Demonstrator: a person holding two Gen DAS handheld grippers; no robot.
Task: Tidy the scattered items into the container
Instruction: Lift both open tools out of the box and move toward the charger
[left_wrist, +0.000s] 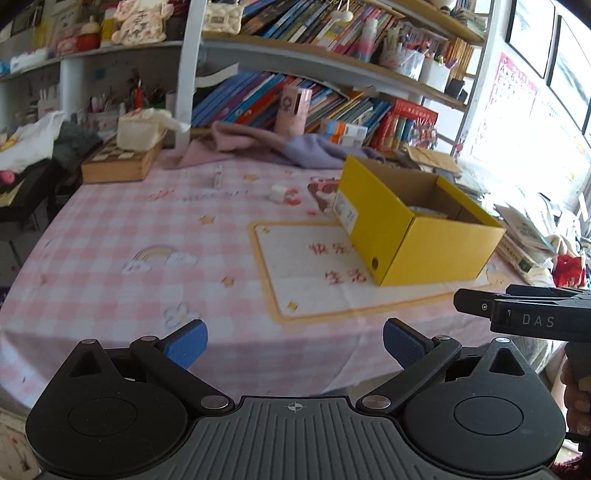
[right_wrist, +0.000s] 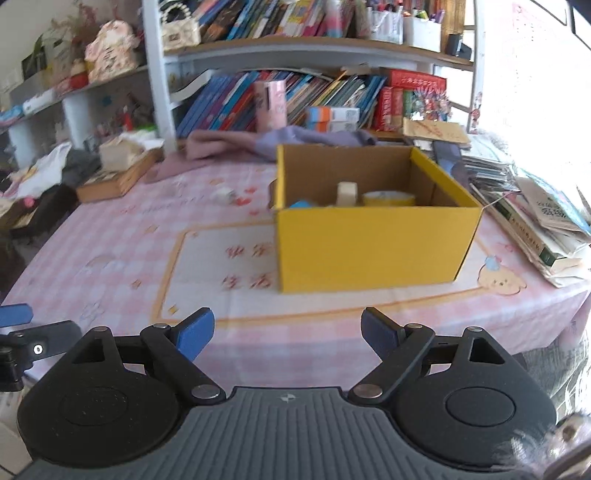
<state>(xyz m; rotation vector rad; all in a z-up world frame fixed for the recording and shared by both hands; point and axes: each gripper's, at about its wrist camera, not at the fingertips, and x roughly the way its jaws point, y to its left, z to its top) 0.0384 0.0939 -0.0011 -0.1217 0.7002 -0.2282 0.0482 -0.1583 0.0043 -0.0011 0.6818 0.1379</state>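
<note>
The yellow box (right_wrist: 373, 240) sits open on the pink checked tablecloth (right_wrist: 110, 251), right of centre, its near left corner over the cream panel (right_wrist: 221, 273) printed on the cloth. Inside, from your right wrist view, you have a yellow tape roll (right_wrist: 388, 199), an upright pale roll (right_wrist: 346, 192) just left of it, and a blue piece (right_wrist: 303, 204) against the left wall.

Out on the cloth, three items lie loose beyond the box. A small white block (left_wrist: 277, 192) rests left of the box's far corner. A pink item (left_wrist: 323, 186) is tucked against the box's far left side, partly hidden. A small pale tube (left_wrist: 218, 179) stands further left, well apart from both; it is too blurred to identify.

Your left gripper (left_wrist: 295, 343) hangs over the near table edge, blue pads (left_wrist: 186, 345) spread wide, nothing between them. Your right gripper (right_wrist: 288, 334) is level with it, facing the box front, fingers equally wide and empty. The two are side by side, each showing at the edge of the other's view.

Behind the box lies a purple cloth (left_wrist: 310, 149), then leaning books (left_wrist: 258, 96) on the shelf. A book pile (right_wrist: 535, 221) crowds the table's right edge, and a wooden box (left_wrist: 116, 162) sits far left.
</note>
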